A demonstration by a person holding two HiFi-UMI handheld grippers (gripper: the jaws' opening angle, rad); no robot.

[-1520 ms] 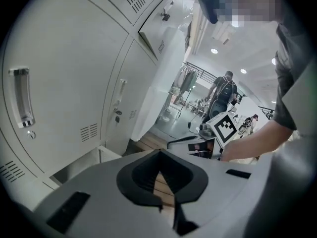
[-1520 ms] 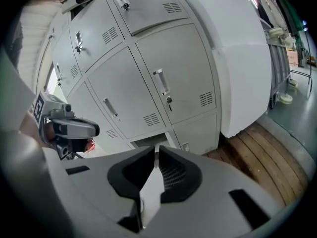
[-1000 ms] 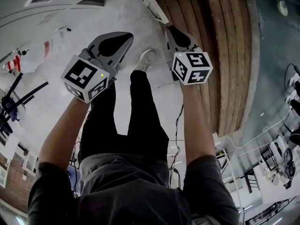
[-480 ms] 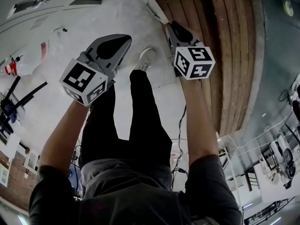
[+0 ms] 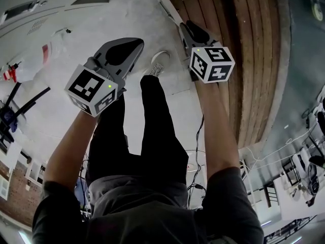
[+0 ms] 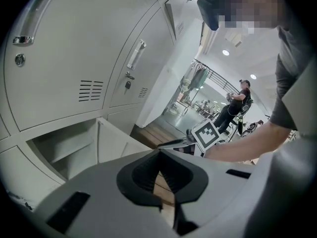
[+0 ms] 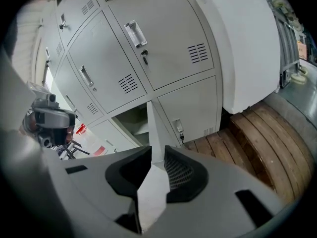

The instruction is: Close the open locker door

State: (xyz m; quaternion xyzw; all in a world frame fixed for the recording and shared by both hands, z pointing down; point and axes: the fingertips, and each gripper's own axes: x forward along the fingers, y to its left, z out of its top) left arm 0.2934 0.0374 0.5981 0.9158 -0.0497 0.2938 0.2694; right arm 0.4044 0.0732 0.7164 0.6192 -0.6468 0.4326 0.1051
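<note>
Between your right tongs (image 7: 158, 148): the door (image 7: 151, 125), seen edge-on. Its free edge fills the narrow gap, with a pad on each face, so the tongs are clamped on it. The door stands well out from the lockers (image 7: 163, 38), roughly square to their front. Its far edge meets the bank at the right side of the open compartment (image 7: 130, 119) in that view. The compartment sits in the lower row, under the doors with handles. A shelf shows inside. Just right of it is a closed lower door with a latch (image 7: 179, 127).

Your left tongs (image 6: 159, 152): tips drawn together, nothing held. Only a sliver of wood shows through the wedge behind the tips. They hang left of the door and apart from it. From that side you see the compartment's inside and the door's inner face. Past the door, the right tongs' cube (image 6: 205, 133) shows, with your forearm behind it.

Head view: left tongs level with the right, over pale floor (image 5: 117, 14). Your legs hang between the two, with a white shoe (image 5: 158, 64) at the end of one. The right tongs sit at the near end of the door's thin top edge. Wood planks (image 5: 244, 60) run along their right side.

Far off in the left gripper view, a person (image 6: 237, 108) stands in a bright hall.
</note>
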